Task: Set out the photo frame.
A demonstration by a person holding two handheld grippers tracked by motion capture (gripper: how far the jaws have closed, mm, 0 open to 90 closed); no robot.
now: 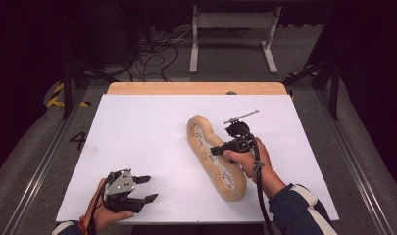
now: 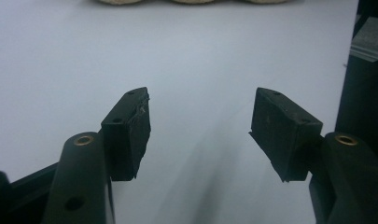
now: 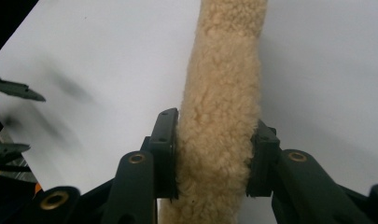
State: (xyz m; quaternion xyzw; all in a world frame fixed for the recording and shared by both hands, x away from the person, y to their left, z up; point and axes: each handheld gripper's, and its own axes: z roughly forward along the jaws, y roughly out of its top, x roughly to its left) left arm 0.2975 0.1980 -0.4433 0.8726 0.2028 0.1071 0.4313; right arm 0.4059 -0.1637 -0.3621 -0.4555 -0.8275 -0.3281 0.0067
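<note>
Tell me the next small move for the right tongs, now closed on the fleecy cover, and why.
Probably a short lift. The right tongs already pinch the fleecy cover from both sides, its pile pressed in between the jaws, while the rest lies flat on the white table. The left tongs wait open near the front edge, well apart, so raising the cover would let them come in.

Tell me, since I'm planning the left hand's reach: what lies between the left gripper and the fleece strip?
Nothing: in the high view only bare white board separates the open left gripper from the fleece strip.
</note>
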